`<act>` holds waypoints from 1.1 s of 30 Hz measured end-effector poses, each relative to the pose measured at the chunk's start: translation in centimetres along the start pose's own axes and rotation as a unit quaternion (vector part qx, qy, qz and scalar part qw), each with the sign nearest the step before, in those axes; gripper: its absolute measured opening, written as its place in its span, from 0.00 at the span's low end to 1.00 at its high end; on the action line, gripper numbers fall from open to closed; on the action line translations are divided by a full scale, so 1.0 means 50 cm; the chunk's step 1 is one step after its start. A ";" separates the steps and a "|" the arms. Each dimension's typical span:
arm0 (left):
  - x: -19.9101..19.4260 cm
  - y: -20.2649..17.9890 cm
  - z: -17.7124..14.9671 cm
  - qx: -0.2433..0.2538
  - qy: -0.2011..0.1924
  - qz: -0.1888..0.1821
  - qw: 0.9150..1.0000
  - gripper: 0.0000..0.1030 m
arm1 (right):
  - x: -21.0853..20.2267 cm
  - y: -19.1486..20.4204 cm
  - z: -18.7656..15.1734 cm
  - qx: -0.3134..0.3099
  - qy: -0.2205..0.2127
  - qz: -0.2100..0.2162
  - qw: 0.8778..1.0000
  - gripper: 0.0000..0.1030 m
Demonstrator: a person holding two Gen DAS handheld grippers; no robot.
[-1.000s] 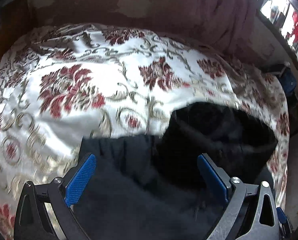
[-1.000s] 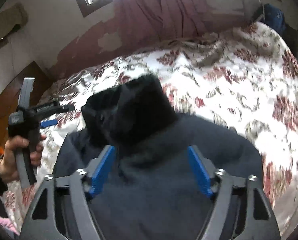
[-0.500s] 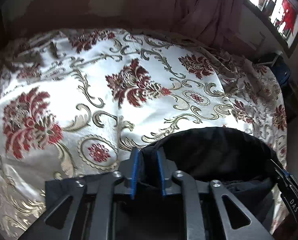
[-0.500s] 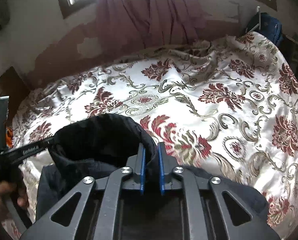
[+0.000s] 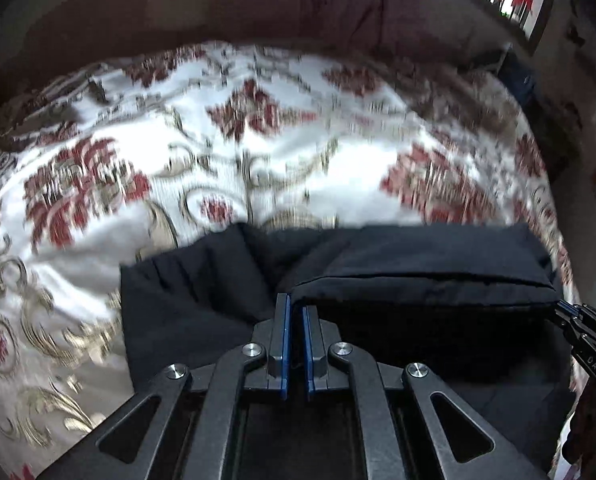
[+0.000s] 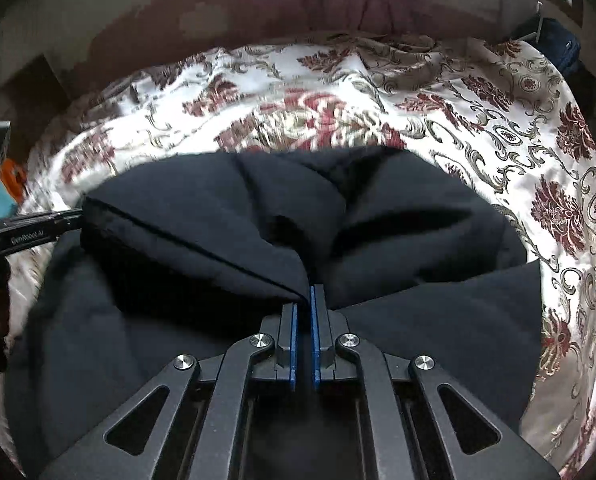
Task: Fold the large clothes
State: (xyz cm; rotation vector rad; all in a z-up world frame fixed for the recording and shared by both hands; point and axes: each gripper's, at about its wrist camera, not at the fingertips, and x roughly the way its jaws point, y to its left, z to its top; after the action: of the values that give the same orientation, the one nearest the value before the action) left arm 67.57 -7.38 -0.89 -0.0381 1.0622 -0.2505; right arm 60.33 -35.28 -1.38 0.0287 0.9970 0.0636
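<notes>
Here the left tool (image 5: 294, 312) and right tool (image 6: 304, 300) each pinch a seamed edge of the dark, soft garment (image 6: 225, 216) on the blurred, floral satin bedspread (image 6: 498, 120).

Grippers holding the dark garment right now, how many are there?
2. The left gripper is shut on one end of the dark garment's lifted edge; the right gripper is shut on the other end, above the floral bedspread.
</notes>
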 end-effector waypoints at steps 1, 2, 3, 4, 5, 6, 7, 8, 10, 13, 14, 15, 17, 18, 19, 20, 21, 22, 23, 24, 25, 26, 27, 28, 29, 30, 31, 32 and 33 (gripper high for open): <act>0.010 -0.002 -0.008 0.003 0.005 0.003 1.000 0.06 | 0.008 0.006 -0.006 -0.007 -0.001 -0.005 1.000 0.04; 0.023 -0.004 -0.016 0.004 0.011 0.005 1.000 0.06 | 0.018 0.009 -0.010 -0.020 -0.004 -0.012 1.000 0.04; 0.039 -0.006 -0.024 0.002 0.018 0.006 1.000 0.06 | 0.024 0.009 -0.011 -0.026 -0.007 -0.017 1.000 0.04; 0.054 -0.008 -0.033 0.002 0.024 0.007 1.000 0.06 | 0.025 0.011 -0.011 -0.027 -0.007 -0.019 0.999 0.04; 0.066 -0.012 -0.039 0.005 0.027 0.010 1.000 0.06 | 0.024 0.012 -0.009 -0.028 -0.007 -0.019 0.999 0.04; 0.077 -0.016 -0.045 0.011 0.028 0.011 0.999 0.06 | 0.019 0.010 -0.008 -0.027 -0.011 -0.016 0.999 0.04; 0.085 -0.019 -0.051 0.016 0.026 0.010 0.999 0.06 | 0.014 0.010 -0.008 -0.026 -0.014 -0.010 1.000 0.04; 0.088 -0.018 -0.054 0.016 0.019 0.007 1.000 0.06 | 0.004 0.006 -0.007 -0.024 -0.017 -0.001 1.000 0.04; 0.077 -0.009 -0.055 0.003 0.014 -0.002 1.000 0.07 | -0.020 0.004 -0.007 -0.025 -0.026 0.012 0.999 0.05; 0.046 0.004 -0.053 -0.011 0.015 -0.011 1.000 0.10 | -0.061 -0.002 -0.004 -0.028 -0.030 0.028 0.999 0.07; 0.034 0.007 -0.050 -0.008 0.019 -0.015 1.000 0.11 | -0.073 -0.004 0.000 -0.027 -0.033 0.033 0.999 0.07; 0.021 0.009 -0.046 -0.001 0.024 -0.015 1.000 0.15 | -0.090 -0.009 0.007 -0.025 -0.040 0.038 0.998 0.07; -0.005 0.012 -0.034 0.007 0.026 -0.006 1.000 0.23 | -0.124 -0.025 0.029 -0.017 -0.059 0.046 0.997 0.07; -0.019 0.014 -0.028 0.007 0.023 -0.002 1.000 0.25 | -0.143 -0.036 0.051 -0.007 -0.074 0.051 0.996 0.09; -0.037 0.016 -0.020 0.007 0.017 -0.001 1.000 0.25 | -0.150 -0.045 0.069 0.001 -0.080 0.051 0.995 0.12; -0.056 0.019 -0.009 0.005 0.006 -0.004 1.000 0.25 | -0.151 -0.054 0.096 0.013 -0.086 0.055 0.995 0.15; -0.073 0.020 0.005 0.005 -0.010 -0.008 1.000 0.25 | -0.148 -0.063 0.127 0.029 -0.094 0.064 0.993 0.16; -0.084 0.020 0.021 0.004 -0.026 -0.009 1.000 0.26 | -0.141 -0.067 0.152 0.044 -0.100 0.071 0.991 0.16; -0.092 0.018 0.041 0.000 -0.044 -0.007 0.999 0.31 | -0.124 -0.071 0.186 0.061 -0.098 0.079 0.990 0.16; -0.096 0.014 0.066 -0.008 -0.063 -0.001 0.998 0.38 | -0.104 -0.071 0.212 0.075 -0.091 0.084 0.989 0.16; -0.095 0.011 0.089 -0.016 -0.077 0.005 0.997 0.42 | -0.077 -0.079 0.243 0.092 -0.086 0.099 0.987 0.16; -0.089 0.006 0.119 -0.030 -0.095 0.012 0.995 0.50 | -0.053 -0.083 0.265 0.106 -0.079 0.109 0.985 0.16; -0.079 0.003 0.143 -0.045 -0.105 0.016 0.993 0.51 | -0.019 -0.086 0.286 0.122 -0.058 0.124 0.983 0.16; -0.061 -0.001 0.171 -0.064 -0.107 0.017 0.992 0.51 | 0.015 -0.085 0.300 0.138 -0.030 0.153 0.978 0.16; -0.038 -0.005 0.195 -0.080 -0.099 0.016 0.992 0.51 | 0.044 -0.082 0.307 0.145 -0.003 0.186 0.972 0.16; -0.007 -0.007 0.221 -0.096 -0.080 0.012 0.992 0.51 | 0.061 -0.072 0.302 0.140 0.016 0.211 0.967 0.16; 0.013 -0.008 0.233 -0.101 -0.064 0.008 0.993 0.50 | 0.065 -0.061 0.293 0.130 0.029 0.222 0.966 0.16; 0.037 -0.013 0.243 -0.104 -0.042 -0.008 0.994 0.49 | 0.063 -0.051 0.278 0.116 0.037 0.230 0.965 0.16; 0.052 -0.019 0.244 -0.101 -0.030 -0.030 0.994 0.46 | 0.055 -0.036 0.257 0.095 0.044 0.237 0.966 0.16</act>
State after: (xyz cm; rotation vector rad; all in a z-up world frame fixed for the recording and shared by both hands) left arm 79.16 -9.99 2.97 -0.2588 1.0248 -0.1940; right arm 72.69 -36.82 3.17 0.4449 1.0647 0.4107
